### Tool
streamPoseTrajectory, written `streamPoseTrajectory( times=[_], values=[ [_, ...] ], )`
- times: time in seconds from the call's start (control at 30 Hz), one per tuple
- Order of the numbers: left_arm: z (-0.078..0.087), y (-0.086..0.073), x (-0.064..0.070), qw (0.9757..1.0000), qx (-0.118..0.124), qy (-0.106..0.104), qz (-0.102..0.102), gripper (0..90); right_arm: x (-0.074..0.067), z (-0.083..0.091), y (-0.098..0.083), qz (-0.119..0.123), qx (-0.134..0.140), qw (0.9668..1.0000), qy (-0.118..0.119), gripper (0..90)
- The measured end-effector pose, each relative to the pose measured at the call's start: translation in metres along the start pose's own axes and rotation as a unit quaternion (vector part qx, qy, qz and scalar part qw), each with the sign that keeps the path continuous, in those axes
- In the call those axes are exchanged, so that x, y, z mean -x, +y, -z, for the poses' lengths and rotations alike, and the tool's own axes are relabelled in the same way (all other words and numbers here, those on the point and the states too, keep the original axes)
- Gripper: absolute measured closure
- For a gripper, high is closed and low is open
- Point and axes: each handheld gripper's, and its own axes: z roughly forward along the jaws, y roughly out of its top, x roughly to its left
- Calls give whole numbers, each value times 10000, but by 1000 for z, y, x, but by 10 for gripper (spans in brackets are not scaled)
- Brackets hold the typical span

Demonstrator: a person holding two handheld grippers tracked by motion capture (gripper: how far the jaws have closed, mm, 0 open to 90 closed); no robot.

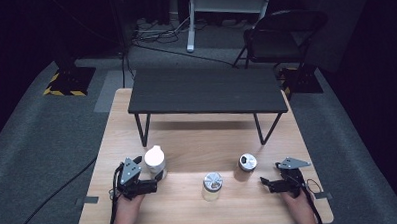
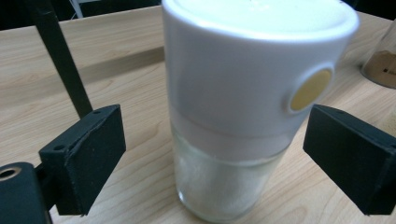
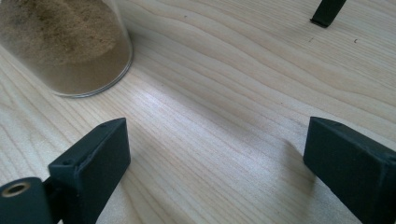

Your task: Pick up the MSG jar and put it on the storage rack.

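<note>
A glass shaker jar with a tall white cap [image 1: 155,160] stands at the table's left front. In the left gripper view the shaker jar [image 2: 243,93] rises between the jaws of my left gripper [image 2: 215,158], which is open with gaps on both sides; a yellow dot marks its cap. From the high view my left gripper [image 1: 156,176] is at the jar's near side. My right gripper [image 1: 269,173] is open over bare wood, just right of a silver-lidded jar [image 1: 247,164]. That jar [image 3: 60,46] holds brown powder and lies up and left of my right gripper [image 3: 215,158].
Another silver-lidded jar [image 1: 212,185] stands at the front middle between the two grippers. A low black riser shelf [image 1: 205,89] on thin legs [image 2: 60,56] spans the back of the wooden table [image 1: 197,137]. A folding chair [image 1: 279,36] stands beyond.
</note>
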Motion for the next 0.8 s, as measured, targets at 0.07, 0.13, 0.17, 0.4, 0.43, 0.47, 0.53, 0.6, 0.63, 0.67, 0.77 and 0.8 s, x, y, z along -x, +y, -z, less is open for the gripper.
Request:
streamPoseTrajectory(
  times=[0.07,0.13,0.17,0.4,0.43,0.47,0.53,0.6,0.63,0.67,0.77,0.8],
  values=[
    [-2,0,0,10000,2,3,12,64,0,0,0,-1,0,10000,0,73],
    [-6,0,0,10000,41,-14,57,66,0,0,0,-2,0,10000,-3,72],
    [-6,0,0,10000,41,-14,57,71,0,0,0,-2,0,10000,-3,72],
    [-13,3,2,9997,35,-95,-208,296,-1,0,0,-23,-5,10000,-23,69],
    [-13,3,2,9997,35,-95,-208,297,-1,0,0,-23,-5,10000,-23,69],
    [-13,5,3,9998,9,-89,-184,297,-1,0,0,-25,-6,10000,-25,69],
    [-12,7,0,9998,-17,-136,-119,301,-1,0,0,-26,-7,10000,-26,69],
    [-13,11,1,9997,-84,-128,-163,302,-2,0,0,-58,-12,10000,-57,62],
    [-13,13,2,9997,-114,-120,-200,302,-4,0,0,-83,-17,9999,-84,60],
    [-13,13,2,9997,-114,-120,-200,302,-4,0,1,-93,-19,9999,-99,59],
    [-15,23,9,9989,-237,-60,-410,303,-4,0,1,-103,-20,9999,-102,57],
    [-15,26,10,9986,-261,-72,-448,303,-4,0,1,-104,-21,9999,-103,57]
  ],
)
